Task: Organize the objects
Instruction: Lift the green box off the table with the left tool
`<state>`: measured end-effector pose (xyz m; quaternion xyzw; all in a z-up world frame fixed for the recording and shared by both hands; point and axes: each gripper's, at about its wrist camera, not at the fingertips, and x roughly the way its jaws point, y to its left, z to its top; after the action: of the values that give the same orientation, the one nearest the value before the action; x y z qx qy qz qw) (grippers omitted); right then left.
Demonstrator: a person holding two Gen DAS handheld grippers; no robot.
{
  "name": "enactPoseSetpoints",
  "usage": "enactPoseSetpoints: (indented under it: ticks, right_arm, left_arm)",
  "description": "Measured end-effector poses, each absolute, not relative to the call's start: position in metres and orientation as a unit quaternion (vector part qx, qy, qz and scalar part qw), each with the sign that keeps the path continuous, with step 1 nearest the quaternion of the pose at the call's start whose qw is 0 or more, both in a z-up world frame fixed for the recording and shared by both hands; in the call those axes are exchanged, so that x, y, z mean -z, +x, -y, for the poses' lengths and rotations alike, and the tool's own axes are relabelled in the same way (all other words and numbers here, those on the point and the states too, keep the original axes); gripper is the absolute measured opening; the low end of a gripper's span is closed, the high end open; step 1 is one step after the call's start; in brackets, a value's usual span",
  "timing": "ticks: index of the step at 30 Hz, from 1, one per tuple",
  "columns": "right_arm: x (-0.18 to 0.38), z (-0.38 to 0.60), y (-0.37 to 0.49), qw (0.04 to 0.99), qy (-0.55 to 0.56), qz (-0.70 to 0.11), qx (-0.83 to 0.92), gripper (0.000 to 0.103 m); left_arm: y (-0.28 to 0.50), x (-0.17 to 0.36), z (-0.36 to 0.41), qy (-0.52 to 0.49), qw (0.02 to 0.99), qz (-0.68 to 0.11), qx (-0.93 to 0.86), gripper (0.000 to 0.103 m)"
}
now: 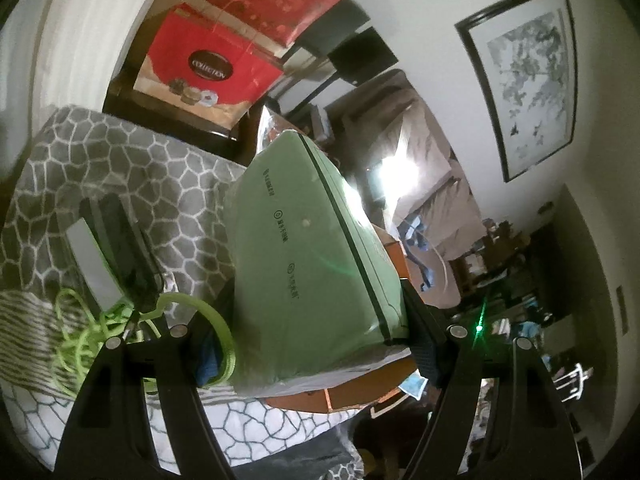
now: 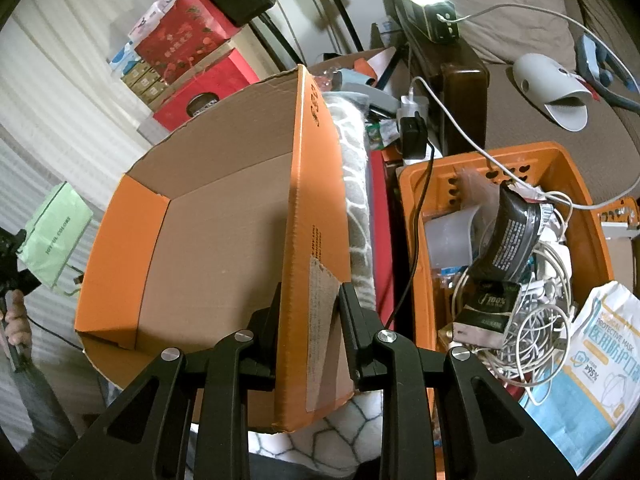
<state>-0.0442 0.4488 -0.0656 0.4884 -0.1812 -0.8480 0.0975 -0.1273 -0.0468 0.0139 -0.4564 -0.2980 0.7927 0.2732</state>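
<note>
Counts: 1 green packet (image 1: pixel 312 248), 1 orange cardboard box (image 2: pixel 224 216), 1 orange plastic basket (image 2: pixel 560 168), 2 red gift boxes (image 1: pixel 208 68) stacked at 11 o'clock in left wrist view, 1 framed picture (image 1: pixel 524 76) on the wall at 2 o'clock, 1 neon-green cord tangle (image 1: pixel 80 340) at 8 o'clock, 1 blue-white mask pack (image 2: pixel 592 352) at 4 o'clock in right wrist view.

Hidden/unclear: the packet's lower end is cut off behind the left gripper (image 1: pixel 316 344) body; print on it too small to read. Dark flat item w/ pale edge on the grey patterned blanket (image 1: pixel 132 168) at 9 o'clock, can't ID. Basket contents a jumble of white cables, a black tube, a small dark carton; deeper items hidden. Box floor partly blocked by its near wall. Rm beyond the packet blown out by glare.

Left gripper: jaws wide, pads pressed on both sides of the packet, which sits dead centre between them and runs up toward 12 o'clock, held in air above blanket. In right wrist view same packet shows small at 9 o'clock, left of the box, w/ a hand (image 2: pixel 16 320) below it on the handle.

Right gripper (image 2: pixel 308 320): jaws nearly together, pinching the box's near wall, one finger inside, one outside. Box open-topped, extends toward 11 o'clock; basket just beside at 3 o'clock.
</note>
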Motion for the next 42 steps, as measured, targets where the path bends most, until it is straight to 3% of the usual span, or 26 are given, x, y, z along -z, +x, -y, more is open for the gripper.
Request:
enactPoseSetpoints:
  ticks: [12, 42]
  right_arm:
    - [0.066, -0.449, -0.044, 0.097, 0.489, 0.182, 0.848, 0.024]
    - [0.068, -0.449, -0.043, 0.095, 0.49, 0.185, 0.846, 0.024]
  left_arm:
    - [-0.125, -0.005, 0.045, -0.47, 0.275, 0.296, -0.785, 0.073]
    - [-0.124, -0.232, -0.068, -0.385, 0.386, 0.207, -0.812, 0.073]
